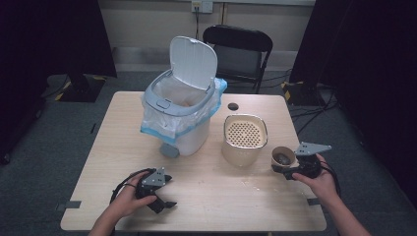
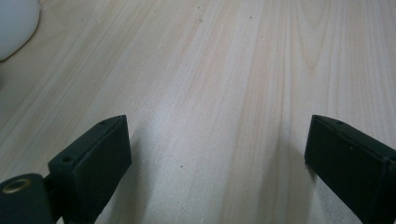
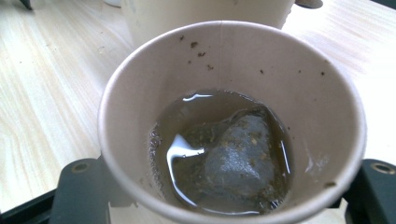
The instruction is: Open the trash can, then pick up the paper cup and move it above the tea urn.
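In the high view, the right gripper (image 1: 289, 171) sits near the right edge of the table (image 1: 118, 147), its jaws closed on a paper cup (image 1: 283, 157) that stands just right of the beige strainer pot (image 1: 245, 138); whether the cup rests on the wood or hangs a little above it cannot be told from here. The white bin (image 1: 184, 103), lid up and lined with a plastic bag, stands farther back and to the left, well apart from the cup. The left gripper (image 1: 164, 199) rests near the front edge in the person's left hand (image 1: 125, 199). In the left gripper view, its two black jaws stand wide apart over bare wood with nothing between them. In the right gripper view, the paper cup (image 3: 233, 121) is seen from above, tipped slightly, with brown liquid and a sodden tea bag (image 3: 236, 161) at the bottom and flecks stuck to the inner wall; the black jaws clasp it from both sides low on the wall. The cup should handle as light but soft (thin paper gives under a hard squeeze), and the liquid will slosh if tilted quickly. The best hold is probably across the lower wall, where the base stiffens it, with only moderate pressure.
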